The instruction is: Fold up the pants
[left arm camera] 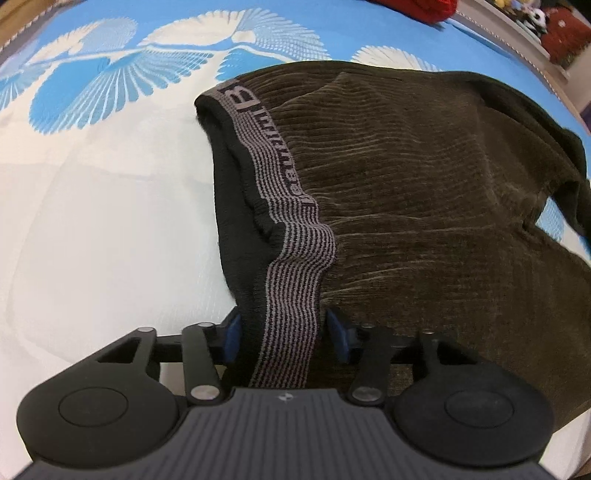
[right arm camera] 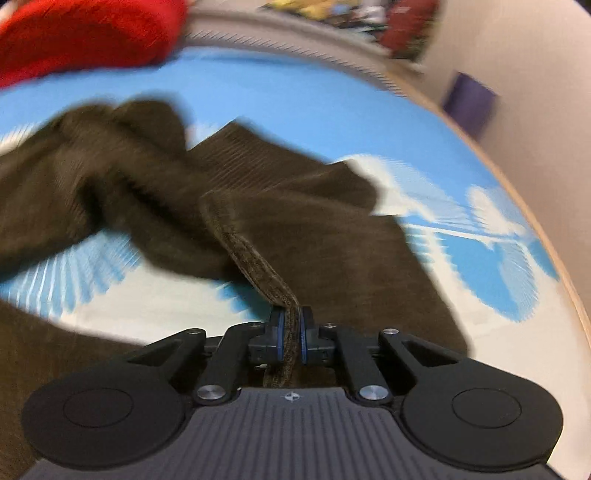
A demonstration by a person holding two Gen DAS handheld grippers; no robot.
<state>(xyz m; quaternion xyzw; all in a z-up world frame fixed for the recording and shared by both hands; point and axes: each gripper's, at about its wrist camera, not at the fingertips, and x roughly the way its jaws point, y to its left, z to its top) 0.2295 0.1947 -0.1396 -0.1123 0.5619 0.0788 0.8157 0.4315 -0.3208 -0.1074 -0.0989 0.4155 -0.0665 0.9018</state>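
Dark brown ribbed pants (left arm camera: 424,177) lie spread on a blue and white patterned bed sheet (left arm camera: 92,184). Their grey striped waistband (left arm camera: 273,177) runs down the view and passes between the blue pads of my left gripper (left arm camera: 284,328), which stands open around it; the band lies flat there, not pinched. In the blurred right wrist view the pants (right arm camera: 314,229) are rumpled. A folded hem edge (right arm camera: 251,258) rises from the cloth into my right gripper (right arm camera: 290,332), which is shut on it.
A red cloth item (right arm camera: 85,33) lies at the far end of the bed (right arm camera: 332,110). The bed's edge (right arm camera: 554,251) curves along the right, with a wall and a purple object (right arm camera: 469,99) beyond. A shelf (left arm camera: 554,33) holds assorted things.
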